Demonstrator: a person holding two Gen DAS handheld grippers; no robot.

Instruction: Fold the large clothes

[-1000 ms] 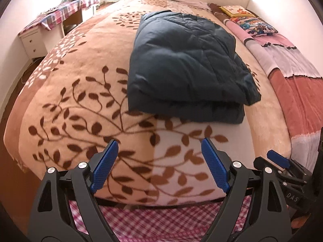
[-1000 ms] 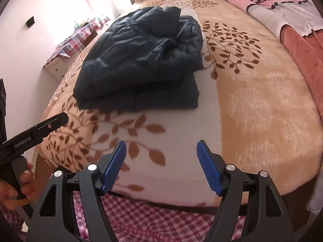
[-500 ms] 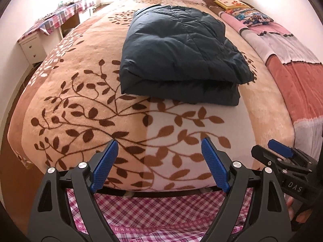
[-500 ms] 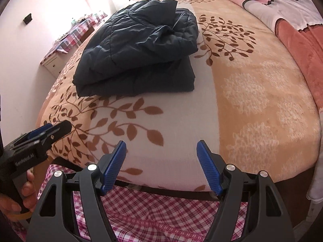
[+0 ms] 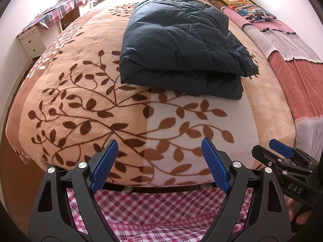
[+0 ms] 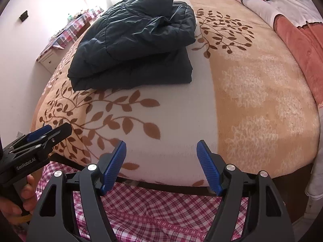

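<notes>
Jacket (image 5: 181, 46) – dark blue quilted, folded into a thick stack – sits mid-bed on leaf-print blanket (image 5: 125, 117), well apart from both grippers. Left gripper (image 5: 159, 157) w/ blue pads spread wide, nothing btwn them, hanging over bed's near edge above pink plaid fabric (image 5: 161, 205); right gripper (image 6: 161, 157) likewise gaping and empty, just beside it. Pink/red striped cover (image 5: 292, 60) runs along blanket's right side, pillows (image 5: 252, 12) at far end – desk w/ plaid cloth (image 5: 58, 14) stands left of bed.
</notes>
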